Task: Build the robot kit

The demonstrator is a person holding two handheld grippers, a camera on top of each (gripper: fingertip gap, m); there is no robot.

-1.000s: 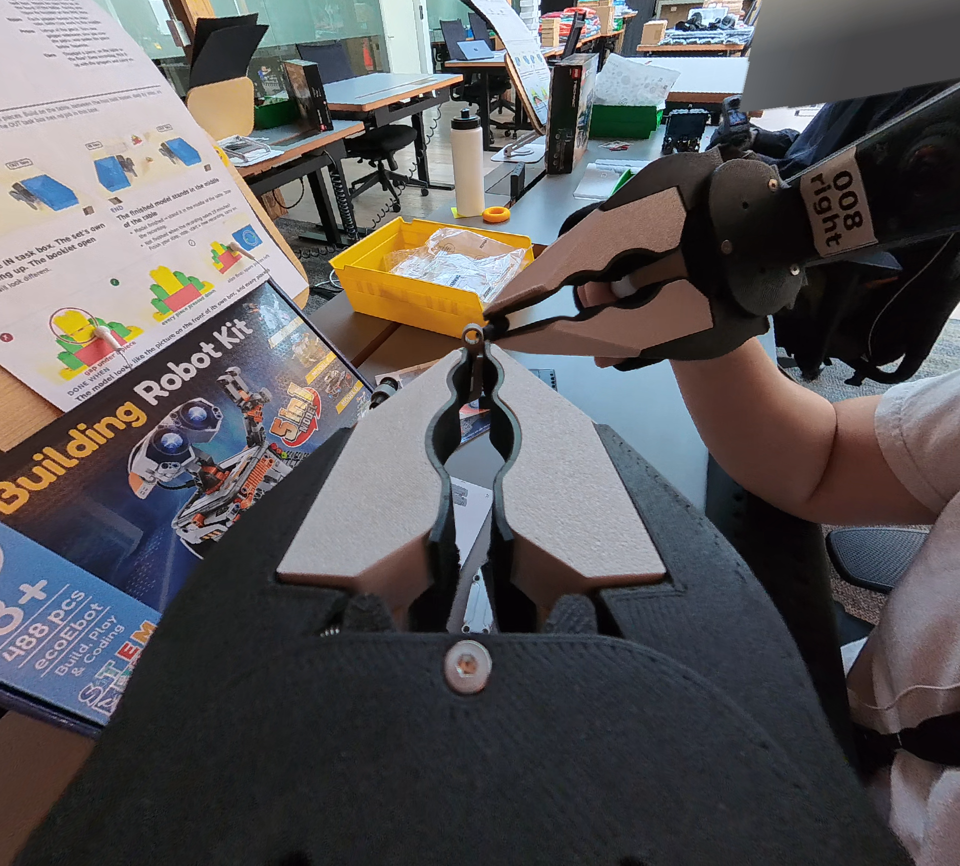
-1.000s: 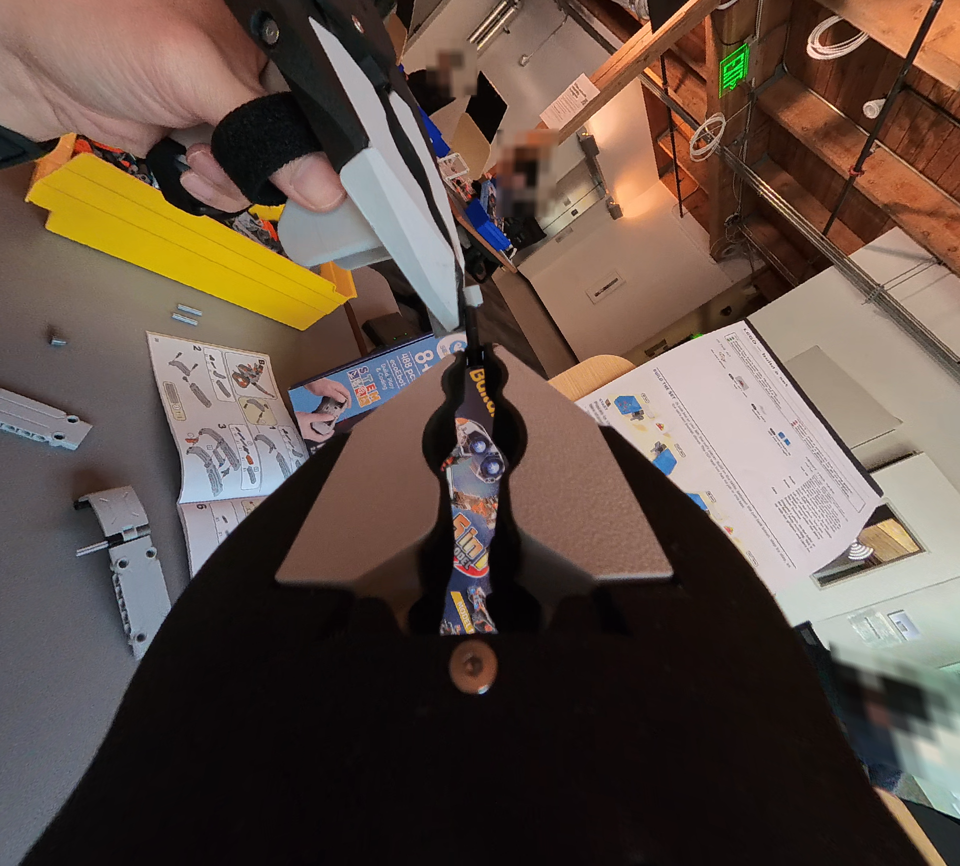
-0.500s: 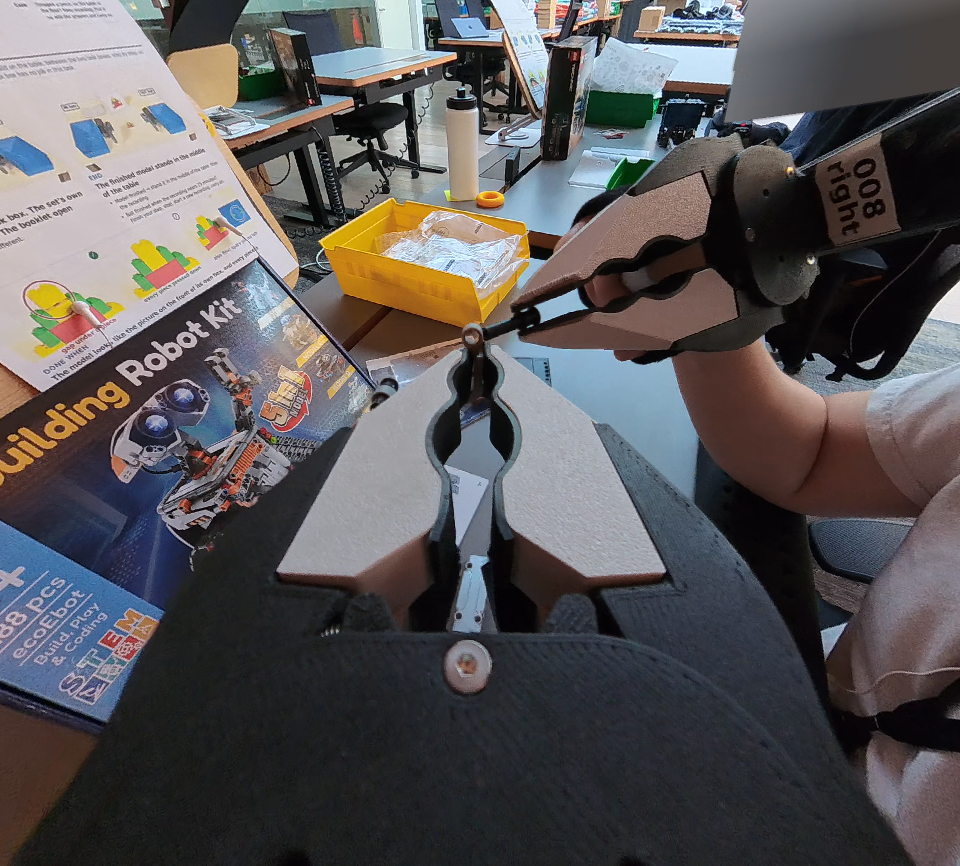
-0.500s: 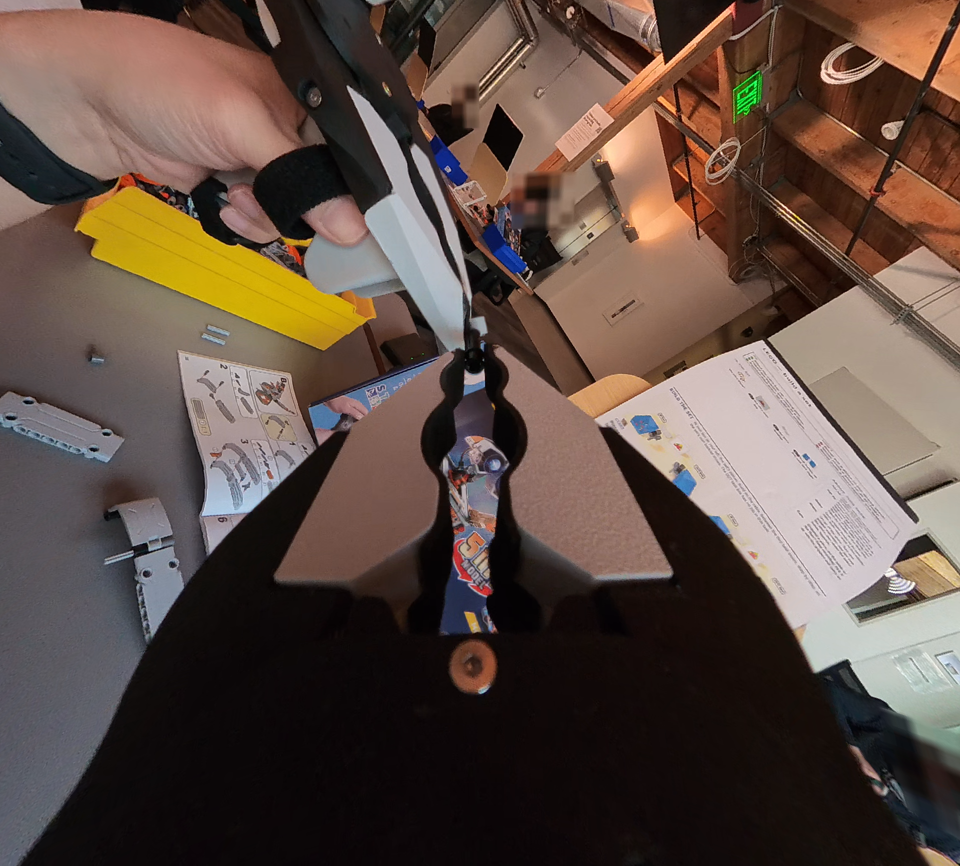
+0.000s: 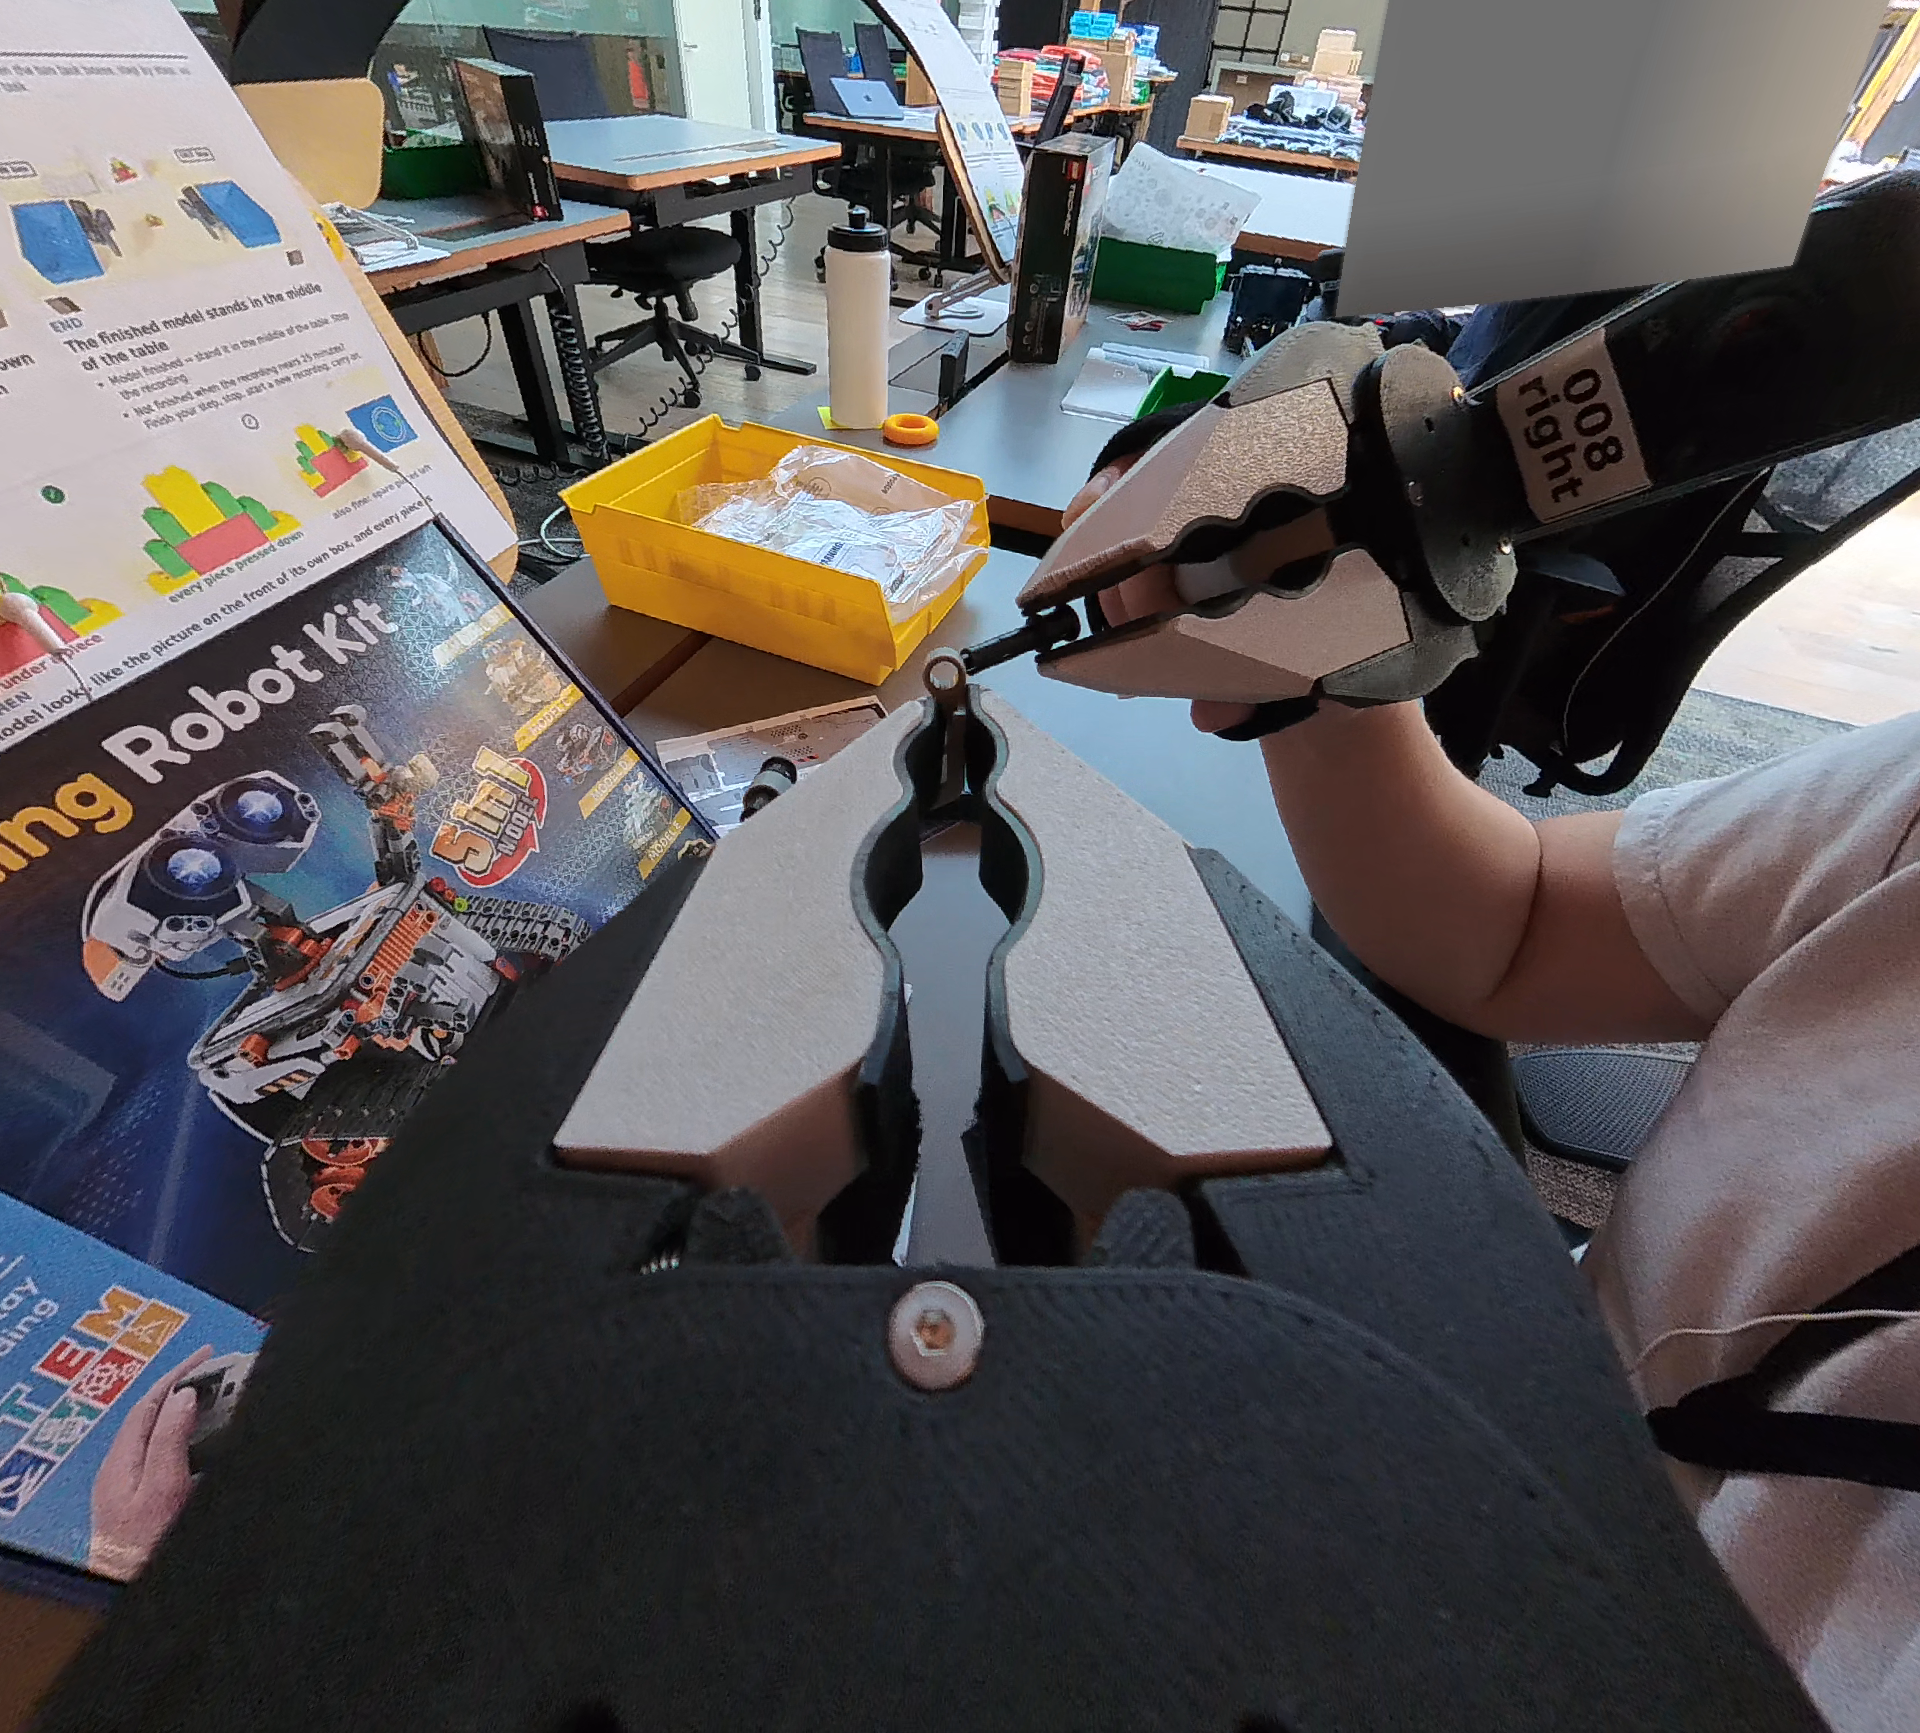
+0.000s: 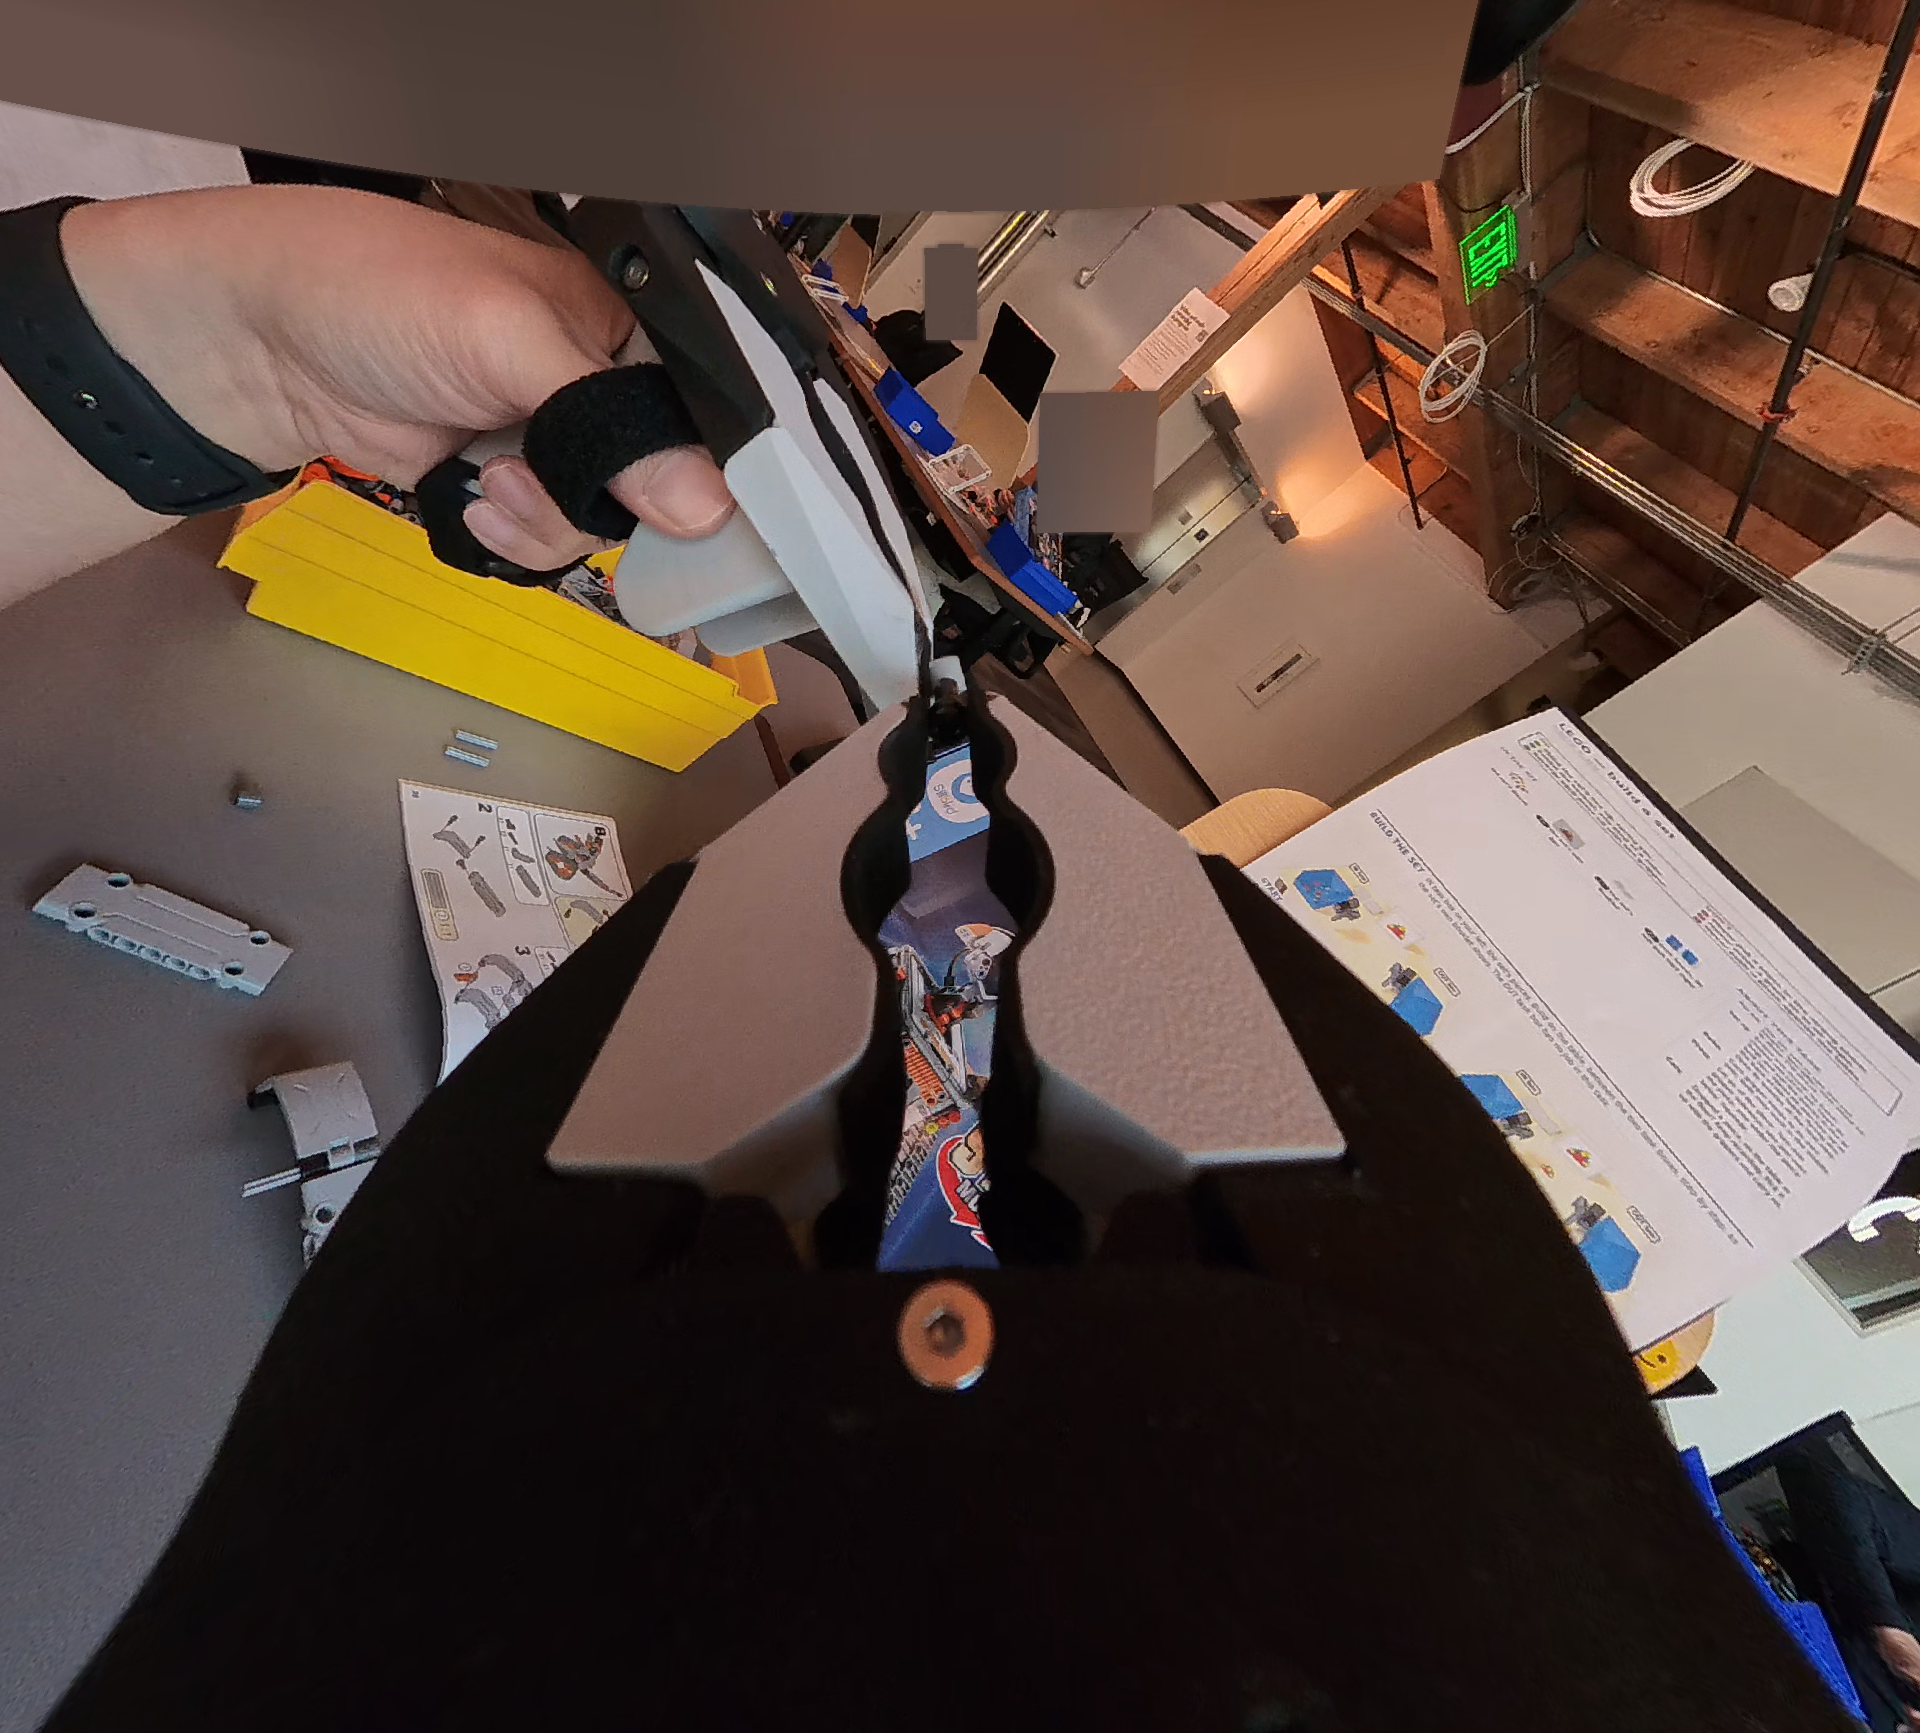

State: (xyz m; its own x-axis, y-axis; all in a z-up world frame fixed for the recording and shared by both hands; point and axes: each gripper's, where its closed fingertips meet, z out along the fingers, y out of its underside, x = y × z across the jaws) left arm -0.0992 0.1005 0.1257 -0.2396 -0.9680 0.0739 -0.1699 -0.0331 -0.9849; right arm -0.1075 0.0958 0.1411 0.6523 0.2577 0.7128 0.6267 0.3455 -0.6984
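My left gripper (image 5: 945,719) is shut on a small grey part with a ring hole (image 5: 943,674) that sticks up from its tips. My right gripper (image 5: 1042,636) comes in from the right and is shut on a short black pin (image 5: 1013,641). The pin's free end points at the ring and sits just to its right; I cannot tell if they touch. In the right wrist view my right gripper (image 6: 945,709) meets the left gripper (image 6: 921,644) tip to tip, with the light grey part (image 6: 947,673) between them. Both are held in the air above the grey table (image 6: 135,707).
A yellow bin (image 5: 748,587) with plastic bags stands beyond the grippers. A blue kit box (image 5: 312,852) and a printed sheet (image 5: 156,281) lean at the left. On the table lie a booklet (image 6: 509,873), a grey beam (image 6: 161,930), a curved grey panel (image 6: 322,1112) and small pins (image 6: 473,748). Both grippers' tips are close together, under 4 cm apart. The curved grey panel (image 6: 322,1112) is about equally far from each gripper, around 30 centimetres.
My right gripper has drawn back a little to the right, so more of the black pin shows between its tips and the ring. My left gripper still holds the grey part.
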